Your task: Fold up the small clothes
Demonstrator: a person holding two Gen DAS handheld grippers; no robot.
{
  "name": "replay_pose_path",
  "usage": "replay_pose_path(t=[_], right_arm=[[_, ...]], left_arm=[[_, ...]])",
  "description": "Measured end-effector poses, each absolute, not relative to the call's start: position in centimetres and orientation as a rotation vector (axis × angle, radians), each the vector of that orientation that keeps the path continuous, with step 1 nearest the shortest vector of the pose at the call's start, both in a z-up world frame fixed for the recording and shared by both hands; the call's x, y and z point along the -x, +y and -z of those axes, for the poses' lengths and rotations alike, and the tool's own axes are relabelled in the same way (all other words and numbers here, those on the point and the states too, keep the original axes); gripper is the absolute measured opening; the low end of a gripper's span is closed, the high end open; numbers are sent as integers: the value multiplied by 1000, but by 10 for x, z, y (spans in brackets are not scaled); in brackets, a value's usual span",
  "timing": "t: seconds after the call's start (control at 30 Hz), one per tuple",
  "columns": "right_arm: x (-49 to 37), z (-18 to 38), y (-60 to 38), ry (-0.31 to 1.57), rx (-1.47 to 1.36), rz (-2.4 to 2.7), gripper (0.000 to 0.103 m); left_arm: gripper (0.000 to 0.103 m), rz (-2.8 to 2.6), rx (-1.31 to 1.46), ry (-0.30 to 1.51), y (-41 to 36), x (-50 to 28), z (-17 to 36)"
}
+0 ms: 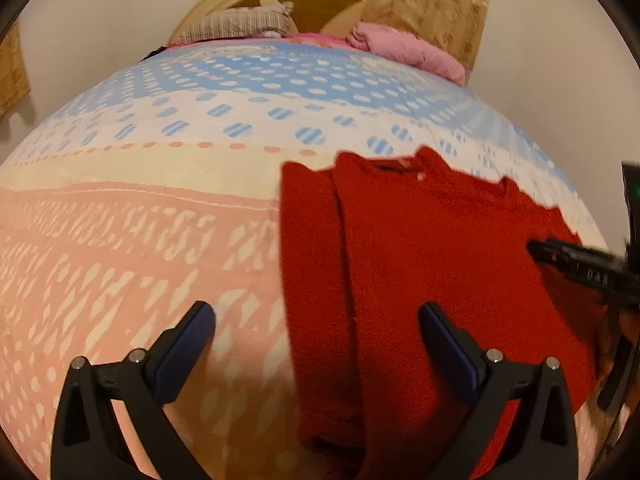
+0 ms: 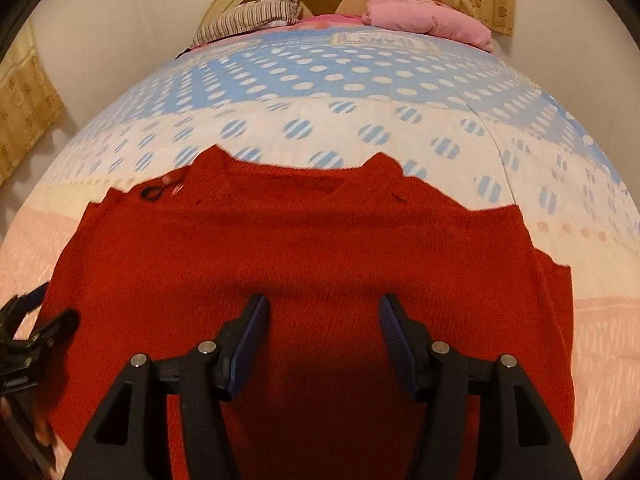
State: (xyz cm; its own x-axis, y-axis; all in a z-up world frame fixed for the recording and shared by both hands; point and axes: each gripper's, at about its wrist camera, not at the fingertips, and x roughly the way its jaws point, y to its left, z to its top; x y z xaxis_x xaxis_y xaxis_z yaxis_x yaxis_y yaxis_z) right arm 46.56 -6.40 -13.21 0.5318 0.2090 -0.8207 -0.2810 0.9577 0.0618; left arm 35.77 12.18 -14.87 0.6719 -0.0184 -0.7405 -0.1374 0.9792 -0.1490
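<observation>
Patterned bedspread under red sweater; left gripper, right gripper fingers spread, empty; no readable writing.

**Little that reads clearly**

On the right gripper, seen at the edge of the left wrist view, small pale characters stand on its black body, roughly "DAS", too blurred to be sure. The bedsheet carries large white letter-like shapes on its pink band, upside down and stretched by the lens; no word can be made out.
</observation>
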Motion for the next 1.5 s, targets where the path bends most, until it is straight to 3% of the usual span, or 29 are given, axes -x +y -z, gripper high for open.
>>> replay_pose_path(t=[0.33, 0.5, 0.6, 0.73, 1.17, 1.23, 1.5], right_arm=[[-380, 116, -29, 829, 245, -455, 60], [-433, 98, -47, 835, 23, -455, 60], [-488, 137, -53, 1041, -39, -414, 62], [-491, 139, -57, 988, -49, -394, 63], [-329, 112, 1, 774, 268, -637, 63], [-314, 112, 14, 744, 321, -650, 63], [-271, 135, 62, 639, 591, -648, 63]], left_arm=[[103, -121, 351, 813, 150, -353, 150], [103, -140, 297, 812, 141, -352, 150], [103, -139, 322, 811, 146, -352, 151], [103, -129, 350, 788, 151, -345, 149], [103, 24, 269, 811, 141, -375, 142], [101, 42, 289, 839, 143, -382, 147], [71, 150, 356, 833, 145, -387, 152]])
